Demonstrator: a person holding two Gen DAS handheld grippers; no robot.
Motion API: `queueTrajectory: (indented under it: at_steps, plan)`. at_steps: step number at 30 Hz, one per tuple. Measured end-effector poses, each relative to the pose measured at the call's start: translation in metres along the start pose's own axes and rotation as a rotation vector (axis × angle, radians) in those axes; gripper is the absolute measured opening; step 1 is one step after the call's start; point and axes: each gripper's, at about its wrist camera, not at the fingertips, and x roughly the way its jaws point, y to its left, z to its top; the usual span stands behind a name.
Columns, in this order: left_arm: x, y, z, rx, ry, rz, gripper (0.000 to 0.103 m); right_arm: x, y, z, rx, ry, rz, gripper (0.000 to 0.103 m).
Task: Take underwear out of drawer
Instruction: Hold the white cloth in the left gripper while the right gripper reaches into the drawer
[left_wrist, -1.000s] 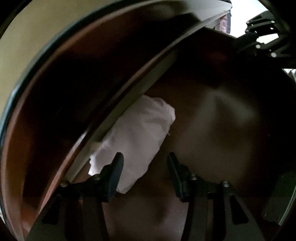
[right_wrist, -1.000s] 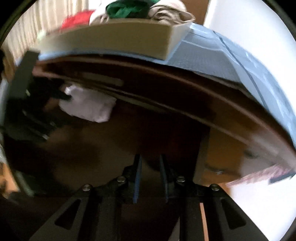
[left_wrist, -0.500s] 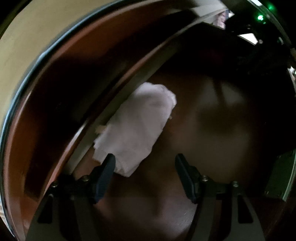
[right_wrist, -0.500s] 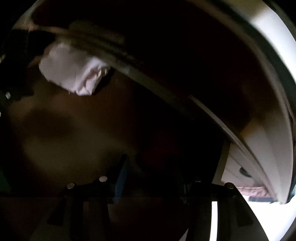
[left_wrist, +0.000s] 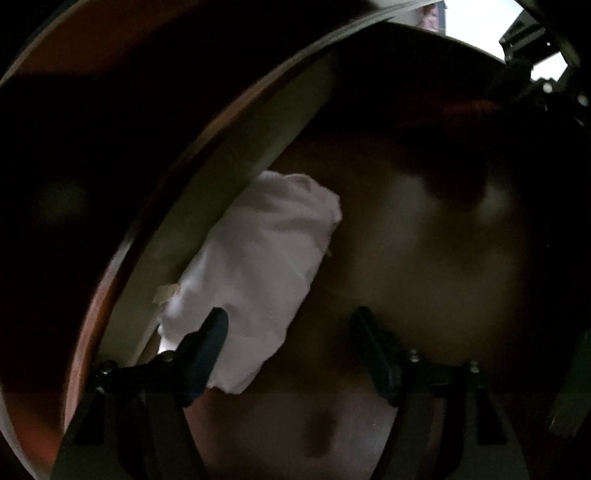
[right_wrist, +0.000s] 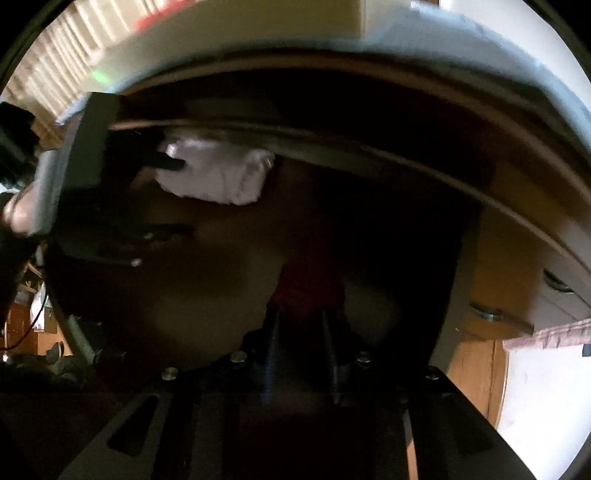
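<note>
White underwear (left_wrist: 258, 273) in drawer (left_wrist: 236, 173), under spread left hand-held gripper (left_wrist: 290, 323)

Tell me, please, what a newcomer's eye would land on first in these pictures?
The pale folded underwear stands out, lying against the drawer's light inner wall in the dark wooden interior. The left gripper stands open right at it, one finger over the cloth. A dark red item sits at the right gripper.

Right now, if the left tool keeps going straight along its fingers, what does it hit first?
Probably the white underwear: one finger of the left tool already overlaps its near edge, with the drawer floor under the rest. Depth unclear.
</note>
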Motion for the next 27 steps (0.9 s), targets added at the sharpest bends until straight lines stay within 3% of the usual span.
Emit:
queueTrajectory:
  at_steps: [6,8,10,11,13,14,17,22,24,27]
  plan:
    - [0.007,-0.002,0.000,-0.003,-0.028,-0.003,0.072,-0.022,0.002,-0.012,0.048,-0.107,-0.039,0.026]
    - [0.010,-0.003,-0.002,-0.009,-0.027,-0.013,0.068,-0.026,0.005,-0.010,0.041,-0.127,-0.076,0.031]
    - [0.012,-0.005,-0.004,-0.023,-0.019,-0.085,0.042,-0.025,0.012,-0.011,0.040,-0.133,-0.087,0.040]
    - [0.011,-0.007,-0.002,-0.032,-0.017,-0.112,0.037,-0.023,0.012,-0.009,0.043,-0.135,-0.093,0.043]
    - [0.011,-0.010,-0.008,-0.035,-0.019,-0.171,0.015,-0.016,0.011,-0.005,0.053,-0.119,-0.089,0.044]
    - [0.009,-0.013,-0.030,-0.024,-0.019,-0.191,0.009,-0.013,0.012,-0.005,0.054,-0.110,-0.083,0.044]
    - [0.008,-0.027,-0.034,0.033,-0.003,-0.191,0.008,-0.011,0.012,-0.008,0.061,-0.085,-0.069,0.044]
    - [0.003,-0.033,-0.048,0.066,0.018,-0.208,0.010,-0.006,0.019,-0.016,0.113,-0.037,0.029,0.045]
    - [-0.001,-0.040,-0.054,0.096,0.001,-0.176,0.012,0.008,0.024,-0.017,0.131,0.024,0.025,0.045]
    - [-0.006,-0.048,-0.060,0.142,-0.034,-0.102,0.020,0.026,0.035,-0.014,0.067,0.061,-0.054,0.046]
